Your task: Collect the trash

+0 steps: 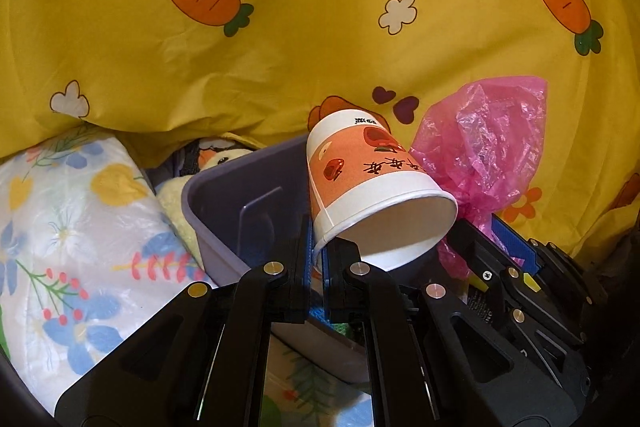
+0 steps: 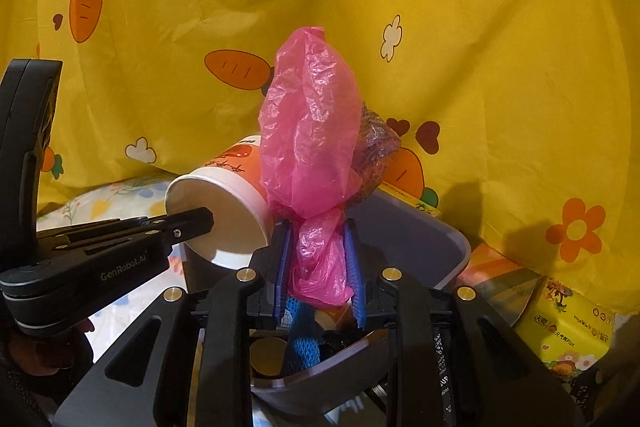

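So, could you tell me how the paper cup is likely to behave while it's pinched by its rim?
The paper cup, held tilted by the left hand-held gripper on one thin wall, is probably very light. The rim may dent under pressure. Empty and round, it would likely roll if dropped beside the purple bin.

Crinkled glossy plastic bag (image 2: pixel 308 131), smooth paper cup (image 1: pixel 372 179).

The purple bin (image 2: pixel 432 239) is lying half hidden behind the pink plastic bag (image 2: pixel 308 131); what is sitting inside it, at six o'clock, is too dark to tell. A plush toy (image 1: pixel 216 159) is peeking from under the yellow sheet (image 1: pixel 320 7). The paper cup (image 1: pixel 360 171) is showing lettering too small to read.
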